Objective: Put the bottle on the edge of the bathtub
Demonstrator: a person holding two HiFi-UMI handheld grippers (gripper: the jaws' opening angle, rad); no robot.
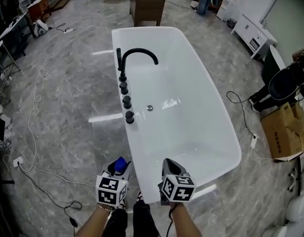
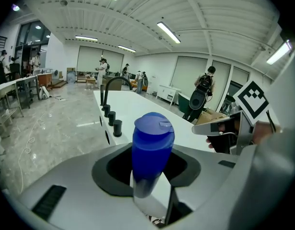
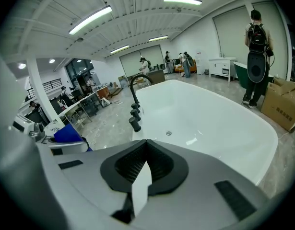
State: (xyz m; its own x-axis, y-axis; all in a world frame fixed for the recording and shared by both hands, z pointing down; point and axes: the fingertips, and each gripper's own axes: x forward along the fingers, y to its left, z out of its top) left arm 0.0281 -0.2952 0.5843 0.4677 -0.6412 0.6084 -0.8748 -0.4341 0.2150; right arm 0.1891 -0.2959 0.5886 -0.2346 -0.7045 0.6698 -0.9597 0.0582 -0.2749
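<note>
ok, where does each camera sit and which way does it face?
Head view: on the person's head, facing steeply down at the bathtub; forearms, left gripper with blue bottle and right gripper show at the bottom.
Left gripper view: on the left gripper, looking along its jaws, closed on the blue bottle, toward the faucet.
Right gripper view: on the right gripper, looking over its shut jaws into the bathtub.
Shared: both gripper views show the faucet and the other gripper.

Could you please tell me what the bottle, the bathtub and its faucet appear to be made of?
Bottle: likely smooth blue plastic, judging by the moulded flip cap.
Bathtub: glossy white acrylic or ceramic, with bright highlights on its floor.
Faucet: seemingly matte black metal, showing no glare.
</note>
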